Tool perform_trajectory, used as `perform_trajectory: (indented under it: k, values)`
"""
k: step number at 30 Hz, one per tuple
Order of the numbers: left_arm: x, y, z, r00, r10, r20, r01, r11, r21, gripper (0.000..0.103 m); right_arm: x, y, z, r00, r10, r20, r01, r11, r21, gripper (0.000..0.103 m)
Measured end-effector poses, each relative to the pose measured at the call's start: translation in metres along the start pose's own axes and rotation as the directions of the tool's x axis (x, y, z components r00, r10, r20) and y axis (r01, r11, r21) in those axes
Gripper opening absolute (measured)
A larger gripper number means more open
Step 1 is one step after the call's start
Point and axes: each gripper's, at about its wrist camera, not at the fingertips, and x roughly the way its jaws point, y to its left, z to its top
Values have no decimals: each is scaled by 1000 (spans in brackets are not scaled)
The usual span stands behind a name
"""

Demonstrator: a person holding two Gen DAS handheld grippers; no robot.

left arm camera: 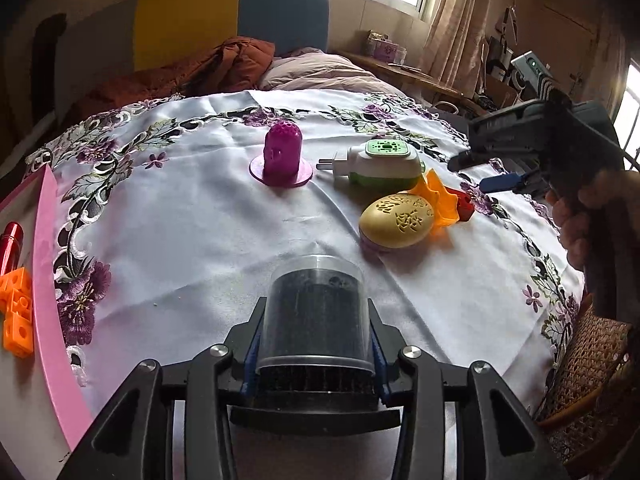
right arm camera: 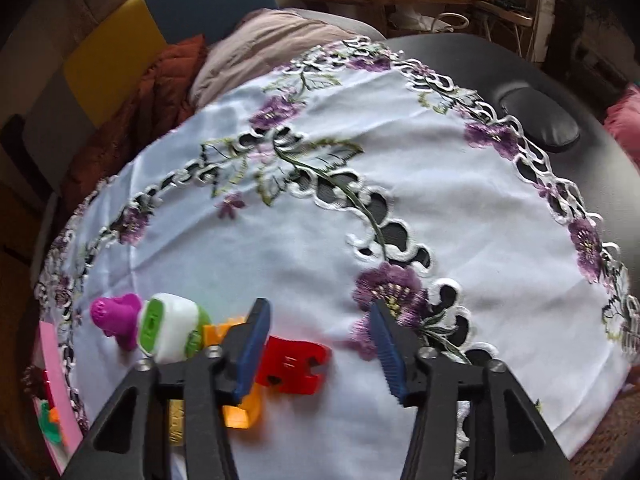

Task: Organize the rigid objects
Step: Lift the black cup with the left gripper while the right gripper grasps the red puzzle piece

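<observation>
My left gripper (left arm camera: 316, 304) is shut on a clear-capped cylinder with dark contents (left arm camera: 316, 312), held low over the white embroidered cloth (left arm camera: 200, 220). Further out stand a magenta dome on a disc (left arm camera: 282, 156), a white and green plug-in device (left arm camera: 380, 160), a gold egg-shaped case (left arm camera: 396, 216), an orange star-shaped piece (left arm camera: 438, 200) and a red piece (left arm camera: 466, 204). My right gripper (right arm camera: 319, 308) points steeply down over the red piece (right arm camera: 294, 366). The red piece lies between the blue pads (right arm camera: 252, 352), close to the left one, with a gap to the right one.
A pink-rimmed tray (left arm camera: 48, 280) at the left edge holds orange cubes (left arm camera: 16, 312) and a red cylinder (left arm camera: 10, 244). A wicker chair (left arm camera: 588, 360) stands at the right. Bedding lies behind the table. The bare black tabletop (right arm camera: 520, 80) shows beyond the cloth.
</observation>
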Motion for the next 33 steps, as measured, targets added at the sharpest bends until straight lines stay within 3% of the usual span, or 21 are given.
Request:
perform_trajectory:
  k: [6, 10, 12, 18, 22, 25, 30, 33]
  values:
    - [0, -1, 0, 1000, 0, -1, 0, 1000, -5, 43, 8, 11, -3, 999, 20, -48, -24, 997, -80, 34]
    - [0, 0, 0, 1000, -3, -2, 3, 1000, -10, 43, 11, 17, -4, 998, 32, -62, -39, 992, -117, 38]
    - [0, 1, 0, 1000, -2, -1, 2, 1000, -10, 43, 15, 16, -4, 993, 68, -94, -77, 992, -99, 47]
    - [0, 1, -1, 1000, -3, -1, 3, 1000, -12, 43, 18, 22, -7, 988, 90, -129, -105, 987, -121, 52]
    - [0, 1, 0, 1000, -3, -2, 3, 1000, -14, 43, 20, 27, -9, 990, 58, -132, -78, 985, -153, 51]
    - [0, 1, 0, 1000, -2, -1, 2, 1000, -12, 43, 20, 24, -7, 993, 38, -114, -55, 988, -145, 51]
    - [0, 0, -1, 1000, 2, 1, -2, 1000, -11, 43, 22, 11, -1, 990, 77, -117, -85, 994, -64, 51]
    - [0, 0, -1, 1000, 3, 2, -3, 1000, -9, 43, 21, 14, -2, 992, 65, -112, -74, 994, -81, 53]
